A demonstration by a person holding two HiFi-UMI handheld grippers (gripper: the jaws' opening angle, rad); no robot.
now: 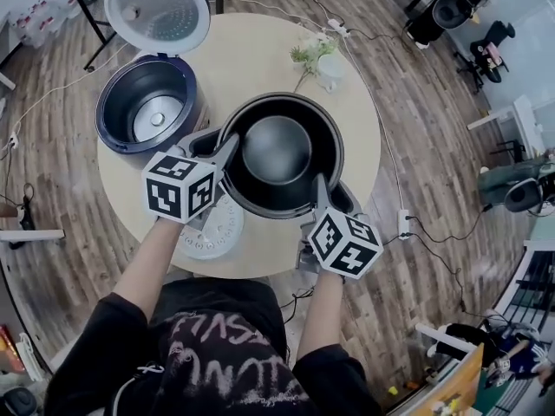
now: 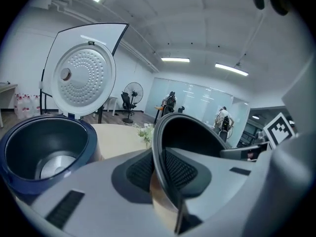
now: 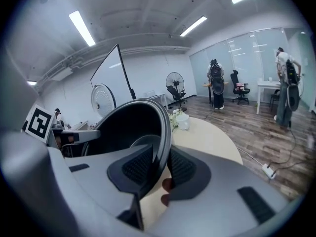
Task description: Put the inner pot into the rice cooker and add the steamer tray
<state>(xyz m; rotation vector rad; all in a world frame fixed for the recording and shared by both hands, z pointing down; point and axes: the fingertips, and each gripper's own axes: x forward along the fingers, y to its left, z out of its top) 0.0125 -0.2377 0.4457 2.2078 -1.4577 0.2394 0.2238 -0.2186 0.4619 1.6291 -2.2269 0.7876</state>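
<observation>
Reaching forward, the left gripper (image 1: pixel 227 148) and right gripper (image 1: pixel 319 189) flanked the inner pot (image 1: pixel 277 150). Both jaws clamped its rim, nearly closed.

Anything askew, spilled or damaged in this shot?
Nothing stands out. Left gripper and right gripper clamp the rim of the inner pot, roughly level over the table. Rice cooker stands open; steamer tray lies flat near the table's edge.
</observation>
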